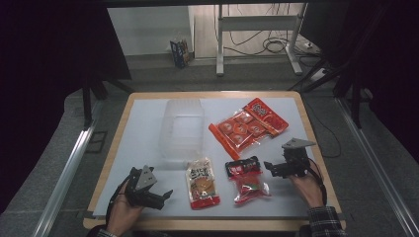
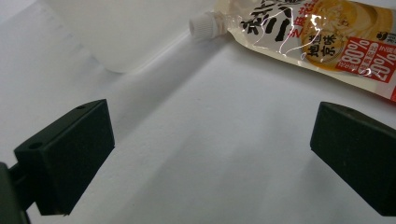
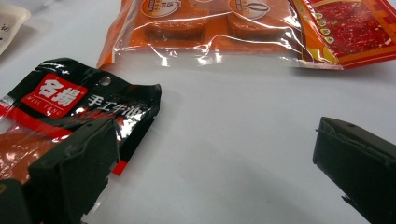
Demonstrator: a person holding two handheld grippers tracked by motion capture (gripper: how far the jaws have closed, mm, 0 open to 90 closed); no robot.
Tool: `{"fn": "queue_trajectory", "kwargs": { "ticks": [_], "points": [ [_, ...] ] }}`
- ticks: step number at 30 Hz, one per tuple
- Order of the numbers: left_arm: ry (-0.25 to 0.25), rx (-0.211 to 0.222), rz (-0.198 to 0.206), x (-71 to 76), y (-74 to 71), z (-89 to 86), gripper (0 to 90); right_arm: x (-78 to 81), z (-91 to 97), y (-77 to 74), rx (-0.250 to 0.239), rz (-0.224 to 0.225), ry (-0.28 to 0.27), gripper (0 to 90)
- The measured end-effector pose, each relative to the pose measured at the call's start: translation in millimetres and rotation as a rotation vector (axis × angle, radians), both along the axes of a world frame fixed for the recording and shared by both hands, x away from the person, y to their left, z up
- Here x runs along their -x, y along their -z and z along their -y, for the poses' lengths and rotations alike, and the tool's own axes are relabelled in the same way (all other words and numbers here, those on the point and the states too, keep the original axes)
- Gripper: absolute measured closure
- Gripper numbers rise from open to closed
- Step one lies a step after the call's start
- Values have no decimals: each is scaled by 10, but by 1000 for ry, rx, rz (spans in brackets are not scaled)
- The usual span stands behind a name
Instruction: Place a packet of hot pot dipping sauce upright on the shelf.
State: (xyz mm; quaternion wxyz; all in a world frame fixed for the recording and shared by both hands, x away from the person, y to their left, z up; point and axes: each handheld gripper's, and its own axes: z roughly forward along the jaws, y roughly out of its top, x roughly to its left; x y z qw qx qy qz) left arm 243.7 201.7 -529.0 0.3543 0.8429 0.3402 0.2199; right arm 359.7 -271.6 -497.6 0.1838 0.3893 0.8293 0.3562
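right gripper [image 1: 267, 167] gapes wide, empty, beside glossy black-and-red snack packet [image 1: 245, 178]

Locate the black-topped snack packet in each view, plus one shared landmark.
High view: black-topped snack packet, lower centre-right, left of the right gripper.
Left gripper view: not in it.
Right gripper view: packet at left, behind the left jaw.
Shared landmark: orange multipack, beyond the packet.
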Motion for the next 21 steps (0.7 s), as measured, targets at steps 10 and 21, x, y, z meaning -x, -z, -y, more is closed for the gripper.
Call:
{"fn": "queue_trajectory", "kwargs": {
  "ticks": [10,21],
  "points": [
    [0,-5,-1,-1,5,2,0,-160,-22,-28,23,-6,-19,0],
    [3,-16,-4,-3,9,6,0,-399,157,-58,-37,-24,40,1]
  ]
}}
